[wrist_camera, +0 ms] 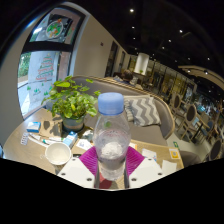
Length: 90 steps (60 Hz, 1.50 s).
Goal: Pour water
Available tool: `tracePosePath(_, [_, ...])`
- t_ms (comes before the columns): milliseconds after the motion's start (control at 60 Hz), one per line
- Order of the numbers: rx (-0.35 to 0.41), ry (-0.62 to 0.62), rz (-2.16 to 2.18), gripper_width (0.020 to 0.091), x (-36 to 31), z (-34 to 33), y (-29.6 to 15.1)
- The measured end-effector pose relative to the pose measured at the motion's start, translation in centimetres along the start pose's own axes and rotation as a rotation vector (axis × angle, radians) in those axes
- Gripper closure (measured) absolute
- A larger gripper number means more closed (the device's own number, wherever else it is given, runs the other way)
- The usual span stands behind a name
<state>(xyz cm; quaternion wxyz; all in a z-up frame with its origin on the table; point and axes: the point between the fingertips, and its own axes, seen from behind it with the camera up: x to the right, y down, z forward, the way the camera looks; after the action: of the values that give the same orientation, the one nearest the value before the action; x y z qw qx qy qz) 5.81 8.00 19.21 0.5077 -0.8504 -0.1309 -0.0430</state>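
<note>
Café table point(30, 150), water bottle point(111, 135) upright between claw point(111, 170) fingers

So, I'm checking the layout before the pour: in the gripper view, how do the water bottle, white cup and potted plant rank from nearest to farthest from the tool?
1. Water bottle: upright between the tool fingers, against the pink pads.
2. White cup: on the table, off to the left of the fingers.
3. Potted plant: beyond the cup, further back on the left.
</note>
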Motion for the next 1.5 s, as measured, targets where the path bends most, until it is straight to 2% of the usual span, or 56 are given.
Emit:
tracePosePath(83, [0.002, -0.067, 0.09, 0.0774, -0.8, 1.4, 2.4])
tracePosePath(233, [-0.038, -0.151, 0.189, 0.0772, -2.1, 3.6, 7.4])
tracePosePath(467, [-0.038, -0.203, 0.228, 0.0771, -3.0, 5.5, 10.8])
tracePosePath(550, [0.001, -0.213, 0.227, 0.0766, -3.0, 5.4, 10.5])
tracePosePath(733, [0.025, -0.211, 0.193, 0.0668, -3.2, 5.0, 10.8])
tracePosePath(883, [-0.02, -0.196, 0.19, 0.0572, -3.4, 5.0, 11.1])
tracePosePath(917, [-0.037, -0.192, 0.191, 0.0521, -3.4, 4.8, 11.4])
tracePosePath(1000, [-0.069, -0.184, 0.191, 0.0307, -3.5, 3.6, 11.4])
tracePosePath(1050, [-0.083, -0.166, 0.187, 0.024, -3.1, 2.5, 11.1])
tracePosePath(1283, [-0.217, -0.071, 0.162, 0.0251, -3.2, -7.5, 10.4])
tracePosePath(1500, [-0.25, -0.009, 0.141, 0.0252, -4.6, -18.5, 9.1])
